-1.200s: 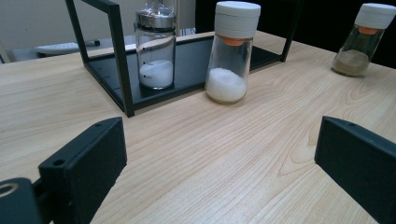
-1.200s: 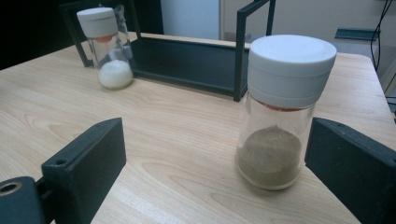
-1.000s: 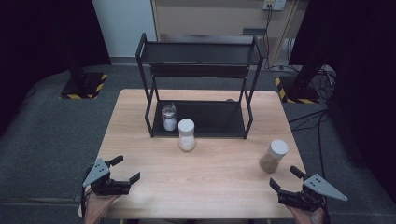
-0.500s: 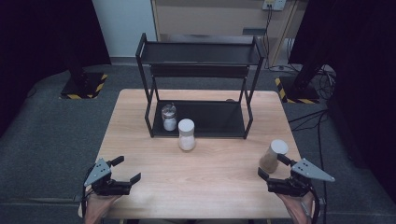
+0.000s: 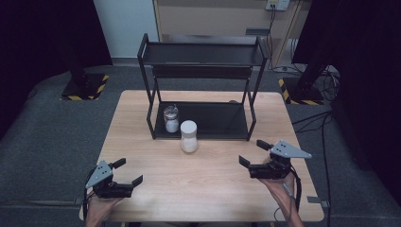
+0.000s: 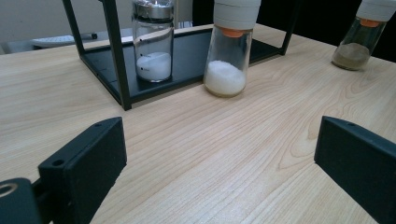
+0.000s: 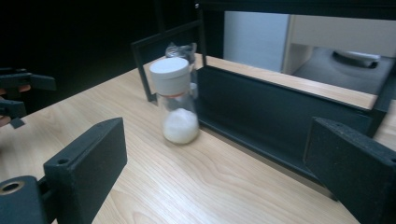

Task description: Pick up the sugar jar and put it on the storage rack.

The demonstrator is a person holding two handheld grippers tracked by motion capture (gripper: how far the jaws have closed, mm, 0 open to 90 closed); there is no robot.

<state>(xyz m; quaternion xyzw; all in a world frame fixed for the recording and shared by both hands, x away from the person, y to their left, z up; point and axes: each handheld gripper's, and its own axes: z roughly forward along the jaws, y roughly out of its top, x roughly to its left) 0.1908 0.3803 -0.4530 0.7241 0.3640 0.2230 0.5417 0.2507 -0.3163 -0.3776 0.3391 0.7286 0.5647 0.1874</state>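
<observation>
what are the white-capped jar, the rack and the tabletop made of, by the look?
White-capped jar: clear body, glass or hard plastic, can't tell which; you see the white powder through it. Cap looks like matte white plastic.
Rack: thin black bars and flat shelves, likely painted or powder-coated metal, matte.
Tabletop: pale wood grain, smooth; wood or laminate.

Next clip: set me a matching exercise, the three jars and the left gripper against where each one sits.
1 white-lidded jar
2 metal-capped jar
3 brown-powder jar
4 left gripper

a on the rack, lower shelf
b near the table front left corner
c on bare table, just before the rack
d on the table, right of the rack

Pairs: 1-c, 2-a, 3-d, 4-b
</observation>
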